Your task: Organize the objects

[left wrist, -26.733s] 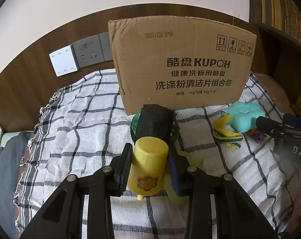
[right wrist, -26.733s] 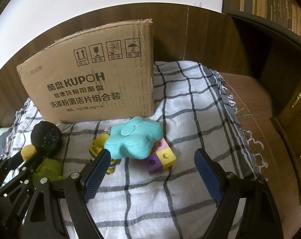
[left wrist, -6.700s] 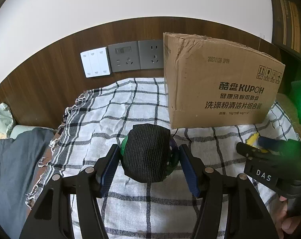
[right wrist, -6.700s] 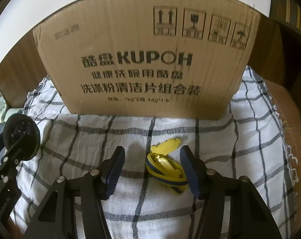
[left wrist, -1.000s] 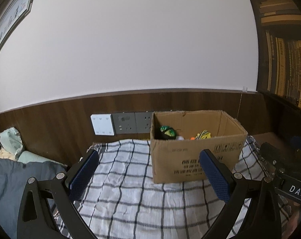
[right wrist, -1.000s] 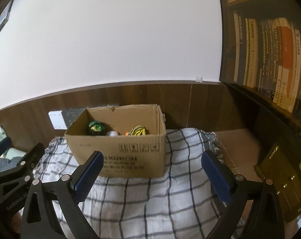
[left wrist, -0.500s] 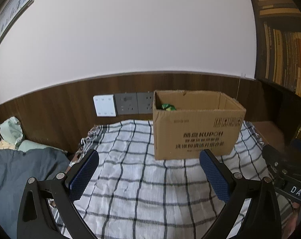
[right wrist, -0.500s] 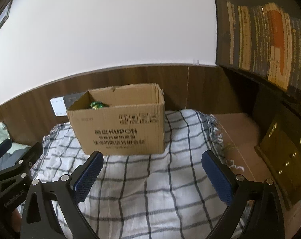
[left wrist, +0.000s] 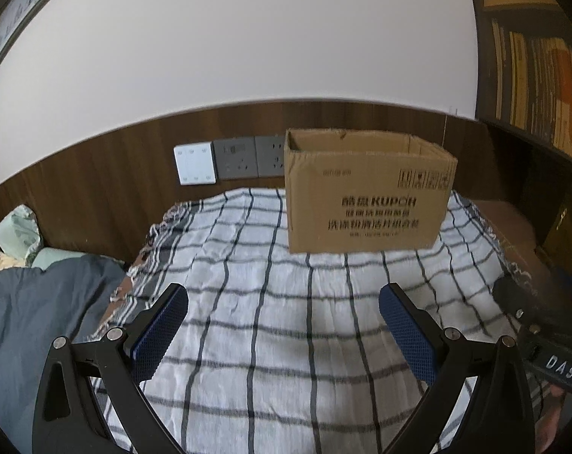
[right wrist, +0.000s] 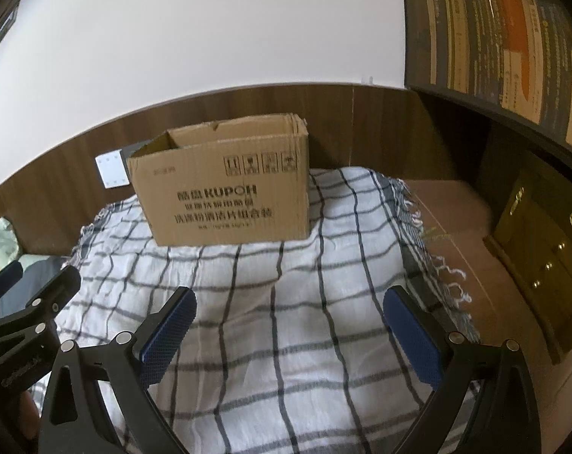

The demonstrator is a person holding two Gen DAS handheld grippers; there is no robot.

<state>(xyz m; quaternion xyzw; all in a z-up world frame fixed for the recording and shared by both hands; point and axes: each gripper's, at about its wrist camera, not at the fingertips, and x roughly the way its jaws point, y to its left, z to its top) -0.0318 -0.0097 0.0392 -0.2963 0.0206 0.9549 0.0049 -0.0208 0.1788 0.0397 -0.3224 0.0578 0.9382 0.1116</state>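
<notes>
An open brown cardboard box printed KUPOH stands at the far side of the checked cloth; it also shows in the right wrist view. Its inside is hidden from this low angle, so no toys show. My left gripper is open and empty above the cloth, well in front of the box. My right gripper is open and empty over the same cloth. The left gripper shows at the left of the right wrist view, and the right gripper's body at the right of the left wrist view.
Wall switches and sockets sit on the dark wood panel left of the box. A blue-grey duvet and a pillow lie at the left. A brown surface, a dark cabinet and bookshelves are at the right.
Both grippers have dropped lower and drawn nearer the cloth. The box top has risen in view, so the toys seen inside it a second ago are now hidden. Both grippers stay open.
</notes>
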